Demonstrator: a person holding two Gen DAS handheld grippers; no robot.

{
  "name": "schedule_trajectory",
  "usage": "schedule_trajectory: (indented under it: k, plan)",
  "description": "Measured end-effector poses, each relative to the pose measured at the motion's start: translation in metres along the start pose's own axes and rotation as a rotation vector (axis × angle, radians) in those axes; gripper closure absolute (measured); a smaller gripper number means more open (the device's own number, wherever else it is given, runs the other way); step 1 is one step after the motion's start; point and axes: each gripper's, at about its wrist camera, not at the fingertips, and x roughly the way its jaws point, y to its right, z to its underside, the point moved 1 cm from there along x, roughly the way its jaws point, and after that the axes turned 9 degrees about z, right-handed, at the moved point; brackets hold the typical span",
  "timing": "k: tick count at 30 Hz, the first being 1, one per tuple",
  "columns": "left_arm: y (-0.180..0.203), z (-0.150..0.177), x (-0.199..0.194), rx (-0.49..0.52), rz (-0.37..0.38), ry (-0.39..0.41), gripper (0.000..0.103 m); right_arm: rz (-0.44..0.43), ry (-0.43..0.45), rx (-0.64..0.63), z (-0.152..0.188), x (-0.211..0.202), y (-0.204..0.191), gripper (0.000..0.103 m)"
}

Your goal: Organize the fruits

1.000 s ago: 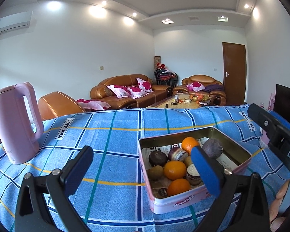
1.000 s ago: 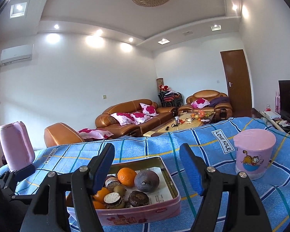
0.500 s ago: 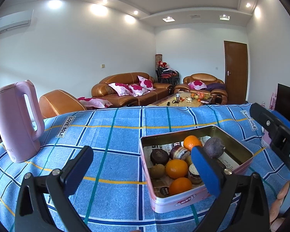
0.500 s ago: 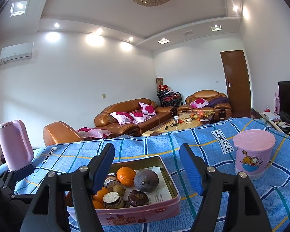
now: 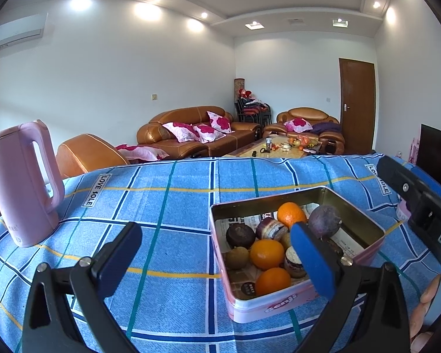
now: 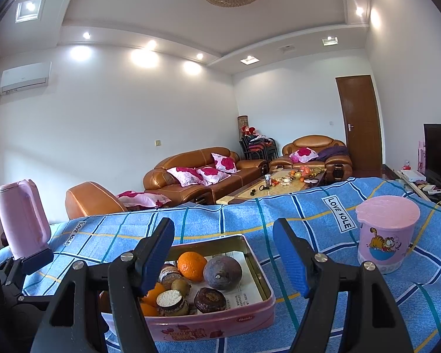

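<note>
Little changes over the last second: both views only drift slightly. The left tongs (image 5: 211,257) and right tongs (image 6: 223,254) hover spread wide and empty over the pink tin (image 6: 220,323) on the counter (image 5: 176,206), where the oranges (image 5: 266,253) and other fruit lie together.

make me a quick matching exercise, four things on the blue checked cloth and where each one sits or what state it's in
Things:
1. pink electric kettle
2. pink lidded cup with a cartoon cat
3. dark purple round fruit
4. left gripper

Places or states:
A. inside the pink metal tin, next to an orange
B. jaws wide open, holding nothing
C. far left of the cloth
D. right of the tin, lid on

Pairs: 1-C, 2-D, 3-A, 4-B
</note>
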Motion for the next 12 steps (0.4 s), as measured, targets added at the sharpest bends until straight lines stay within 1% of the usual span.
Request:
schedule_trajectory:
  k: [2, 12]
  plan:
    - [-0.0002, -0.0002, 0.0005, -0.002, 0.010, -0.001, 0.000, 0.001, 0.000, 0.000, 0.0000, 0.0005, 0.0002, 0.032]
    - [-0.0019, -0.0005, 0.0045, -0.011, 0.013, -0.022, 0.000, 0.018, -0.013, 0.008, 0.0001, 0.0017, 0.0020, 0.032]
